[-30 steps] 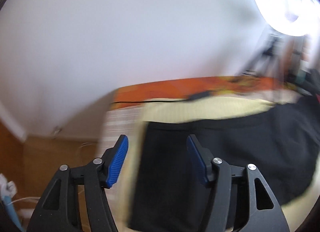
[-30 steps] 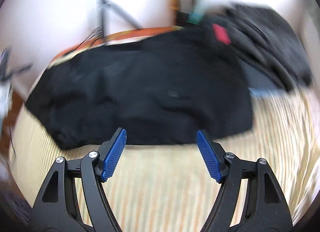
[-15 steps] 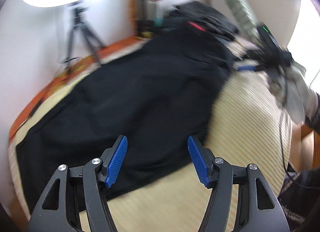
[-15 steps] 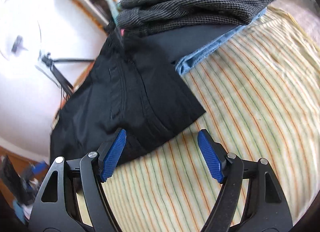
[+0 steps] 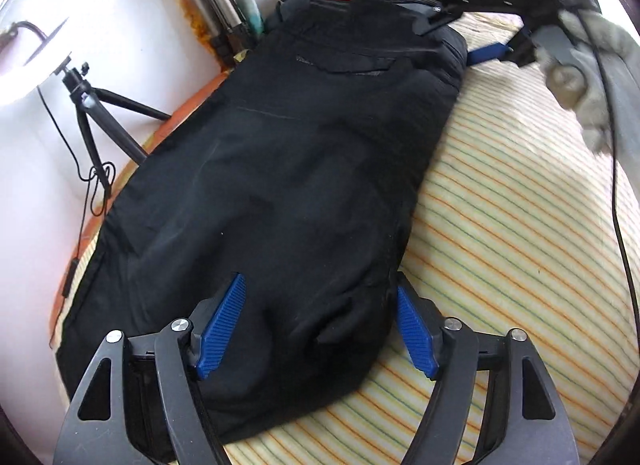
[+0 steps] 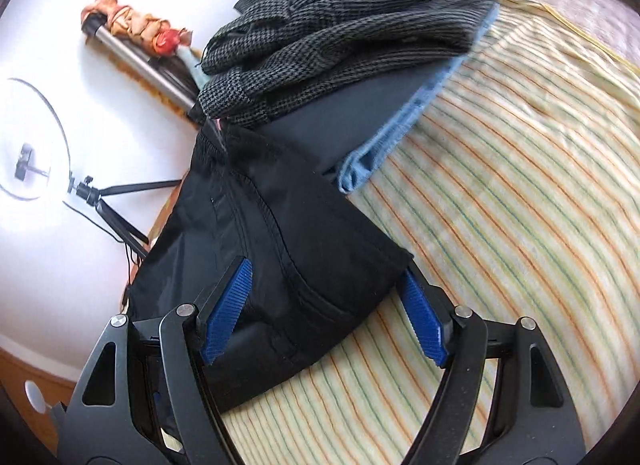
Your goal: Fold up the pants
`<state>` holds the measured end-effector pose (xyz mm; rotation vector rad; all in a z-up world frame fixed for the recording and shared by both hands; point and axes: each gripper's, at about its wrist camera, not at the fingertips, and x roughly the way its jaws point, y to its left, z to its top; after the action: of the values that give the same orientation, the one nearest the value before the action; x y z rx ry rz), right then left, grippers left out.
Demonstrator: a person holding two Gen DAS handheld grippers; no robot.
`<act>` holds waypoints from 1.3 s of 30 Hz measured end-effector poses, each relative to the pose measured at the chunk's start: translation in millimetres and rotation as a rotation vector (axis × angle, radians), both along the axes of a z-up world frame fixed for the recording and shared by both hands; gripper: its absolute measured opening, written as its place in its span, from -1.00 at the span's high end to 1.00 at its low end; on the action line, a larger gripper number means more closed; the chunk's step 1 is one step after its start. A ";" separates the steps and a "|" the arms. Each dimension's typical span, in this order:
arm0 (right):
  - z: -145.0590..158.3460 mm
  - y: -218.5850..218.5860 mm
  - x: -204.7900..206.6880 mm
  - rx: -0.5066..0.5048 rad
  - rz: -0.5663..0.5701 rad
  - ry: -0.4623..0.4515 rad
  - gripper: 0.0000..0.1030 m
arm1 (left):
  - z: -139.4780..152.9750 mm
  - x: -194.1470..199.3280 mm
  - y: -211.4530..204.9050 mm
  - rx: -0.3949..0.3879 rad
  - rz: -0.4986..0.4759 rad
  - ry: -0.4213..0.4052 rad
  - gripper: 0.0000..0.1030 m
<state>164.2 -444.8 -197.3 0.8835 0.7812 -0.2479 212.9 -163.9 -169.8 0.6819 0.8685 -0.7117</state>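
Black pants (image 5: 288, 169) lie flat along the striped bed cover (image 5: 520, 233), folded lengthwise. My left gripper (image 5: 320, 321) is open, its blue pads straddling the near leg end of the pants. My right gripper (image 6: 326, 305) is open over the waistband corner of the pants (image 6: 280, 233), one pad above the cloth and one at its edge. In the left wrist view the right gripper (image 5: 492, 49) shows at the far waist end, held by a gloved hand.
A pile of folded clothes, a dark checked garment (image 6: 352, 21) on top of blue cloth (image 6: 400, 129), lies at the head of the bed. A ring light on a tripod (image 5: 92, 105) stands by the white wall. A cable (image 5: 616, 185) hangs over the bed cover.
Both grippers swung from blurred views down to the pants: the left to the leg end, the right to the waistband corner. Both stayed open.
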 end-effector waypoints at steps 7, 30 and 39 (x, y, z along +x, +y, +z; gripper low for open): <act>-1.0 4.6 18.6 -0.046 -0.002 -0.005 -0.47 | 6.9 7.3 5.6 -0.106 -0.036 0.081 0.67; 92.7 33.5 -66.7 -0.395 0.186 -0.112 0.72 | 51.7 -63.5 15.8 -0.235 -0.139 0.113 0.77; 59.9 24.1 -84.2 -0.457 0.242 0.022 0.71 | 40.2 -74.3 11.3 -0.256 -0.060 0.222 0.58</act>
<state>80.0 -420.7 -137.5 0.3523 0.8021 -0.2108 138.6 -152.6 -129.6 0.4060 0.9417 -0.9467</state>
